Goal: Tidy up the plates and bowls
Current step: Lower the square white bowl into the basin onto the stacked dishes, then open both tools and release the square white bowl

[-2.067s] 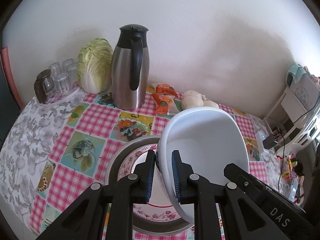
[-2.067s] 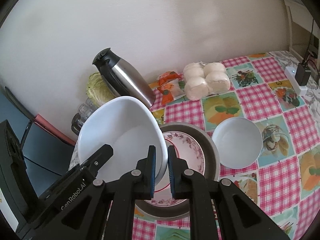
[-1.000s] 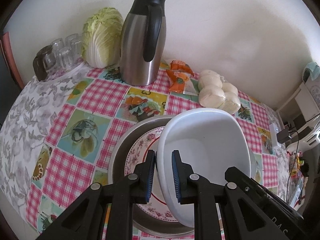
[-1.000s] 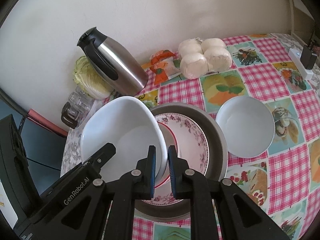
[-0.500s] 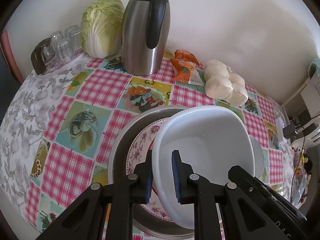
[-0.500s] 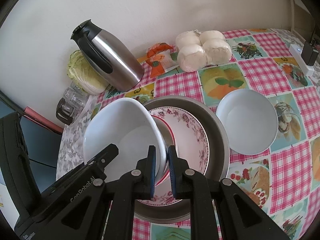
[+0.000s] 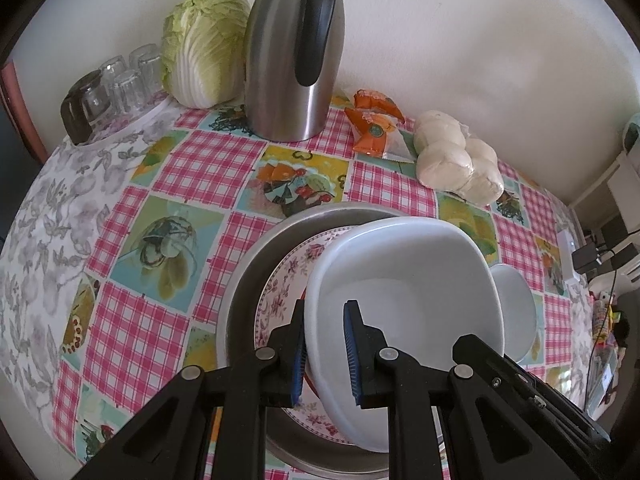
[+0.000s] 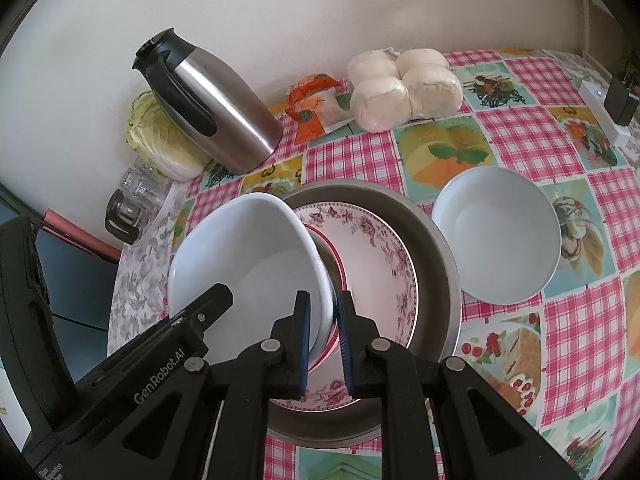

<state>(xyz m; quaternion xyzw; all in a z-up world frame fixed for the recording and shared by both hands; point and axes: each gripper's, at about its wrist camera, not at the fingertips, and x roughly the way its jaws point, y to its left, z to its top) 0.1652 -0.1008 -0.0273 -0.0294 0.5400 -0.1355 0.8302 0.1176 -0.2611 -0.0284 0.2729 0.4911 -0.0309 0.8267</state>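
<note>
Checked pink oilcloth covers the table (image 7: 168, 168) against a white wall. My left gripper (image 7: 325, 354), angled down, pinches the rim of the large white bowl (image 7: 404, 280) over the floral plate (image 7: 284, 280) in the steel basin (image 7: 256, 264); thermos (image 7: 292, 52) and cabbage (image 7: 204, 44) stand at the far edge.

From the right, my right gripper (image 8: 323, 338) pinches the bowl's opposite rim; a smaller white bowl (image 8: 496, 236) sits just beside the basin.

Soft daylight, sharp focus, fisheye-bent edges
</note>
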